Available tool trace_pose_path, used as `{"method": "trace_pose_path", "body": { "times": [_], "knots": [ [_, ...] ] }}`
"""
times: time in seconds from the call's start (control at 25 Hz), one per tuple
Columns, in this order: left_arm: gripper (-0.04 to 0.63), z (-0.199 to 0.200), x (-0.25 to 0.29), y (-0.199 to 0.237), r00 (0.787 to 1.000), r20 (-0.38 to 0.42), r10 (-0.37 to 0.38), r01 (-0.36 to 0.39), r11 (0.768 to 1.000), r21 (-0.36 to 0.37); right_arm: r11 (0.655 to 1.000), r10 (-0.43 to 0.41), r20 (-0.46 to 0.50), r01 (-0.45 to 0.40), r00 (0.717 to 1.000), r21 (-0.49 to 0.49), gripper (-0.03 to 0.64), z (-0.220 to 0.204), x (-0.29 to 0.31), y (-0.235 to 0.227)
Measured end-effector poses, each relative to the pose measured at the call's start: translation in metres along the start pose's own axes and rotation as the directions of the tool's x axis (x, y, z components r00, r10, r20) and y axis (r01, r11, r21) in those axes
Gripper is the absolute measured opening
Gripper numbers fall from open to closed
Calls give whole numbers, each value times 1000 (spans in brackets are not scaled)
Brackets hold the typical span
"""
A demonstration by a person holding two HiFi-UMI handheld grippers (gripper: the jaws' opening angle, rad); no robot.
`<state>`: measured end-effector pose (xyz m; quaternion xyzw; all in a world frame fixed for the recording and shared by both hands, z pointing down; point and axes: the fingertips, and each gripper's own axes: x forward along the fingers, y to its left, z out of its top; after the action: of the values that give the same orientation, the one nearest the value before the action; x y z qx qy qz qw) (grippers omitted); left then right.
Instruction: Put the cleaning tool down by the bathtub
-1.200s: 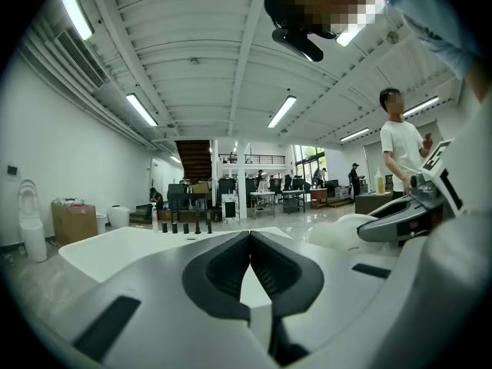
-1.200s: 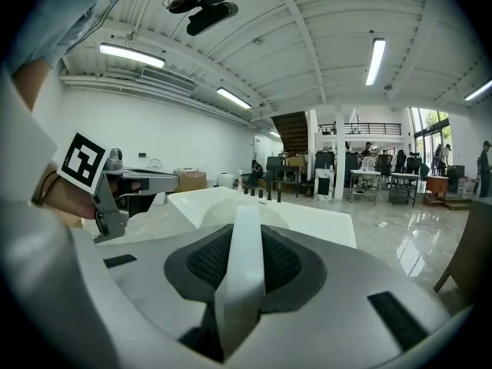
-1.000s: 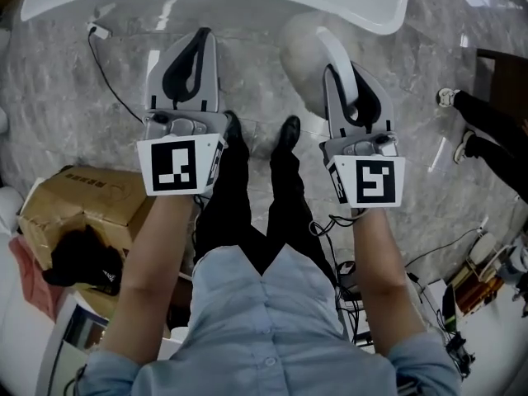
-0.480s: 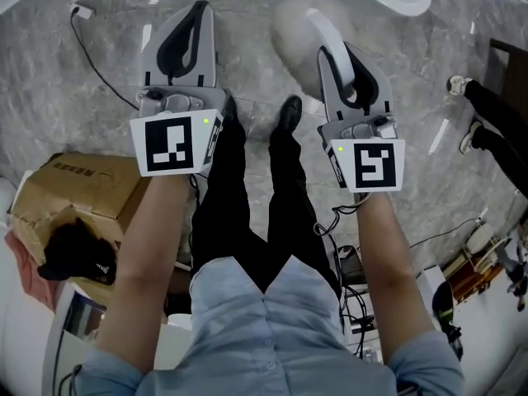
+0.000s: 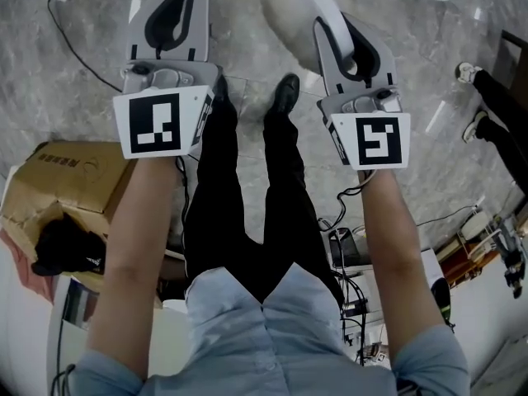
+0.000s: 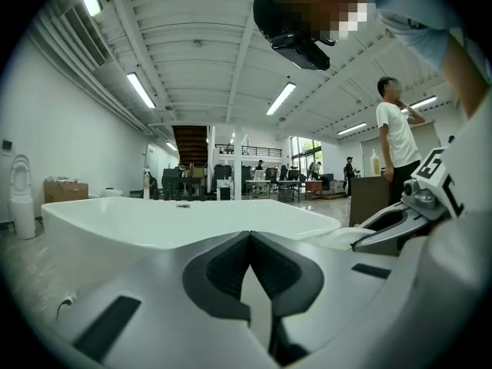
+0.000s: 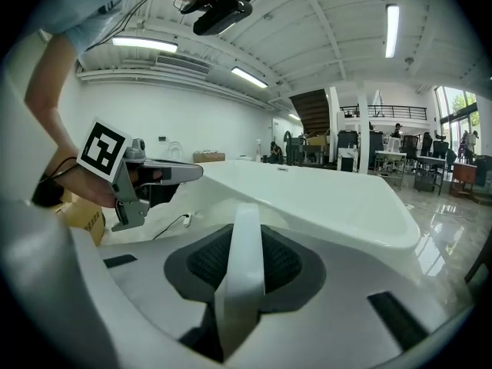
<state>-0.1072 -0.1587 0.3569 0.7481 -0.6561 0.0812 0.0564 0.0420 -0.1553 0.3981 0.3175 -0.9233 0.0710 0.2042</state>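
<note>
The right gripper [image 7: 246,241] gripped the tool [image 5: 286,11] by its handle [image 7: 240,302], unreleased beside the tub [image 6: 154,225]; the left gripper [image 6: 248,238] was closed, empty

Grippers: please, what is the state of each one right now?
Left gripper: closed, holding nothing.
Right gripper: closed on the handle of the white cleaning tool.

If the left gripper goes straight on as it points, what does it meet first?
Most likely the bathtub, its near wall lying straight beyond the shut left gripper; depth is unclear.
</note>
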Motion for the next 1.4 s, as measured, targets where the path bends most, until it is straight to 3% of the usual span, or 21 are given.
{"method": "trace_pose_path", "body": {
  "times": [0.32,0.48,0.64,0.84,1.4],
  "knots": [
    [15,-57,19,3,1000,-9,4,-4,1000,-17,999,39,-56,-39,998,-3,101,-58,33,0],
    [15,-84,30,9,1000,-3,1,-1,1000,-23,998,52,-14,-52,999,-17,101,-74,56,3],
    [15,-111,39,14,1000,-8,1,-1,1000,-27,997,78,-56,-80,995,-23,101,-107,71,7],
    [15,-141,51,15,1000,-3,-1,1,999,-39,997,78,-44,-79,996,-21,101,-135,90,3],
    [15,-244,75,18,997,-81,-20,16,999,-45,992,112,-76,-115,991,-43,101,-205,141,-2]
  ]
}}
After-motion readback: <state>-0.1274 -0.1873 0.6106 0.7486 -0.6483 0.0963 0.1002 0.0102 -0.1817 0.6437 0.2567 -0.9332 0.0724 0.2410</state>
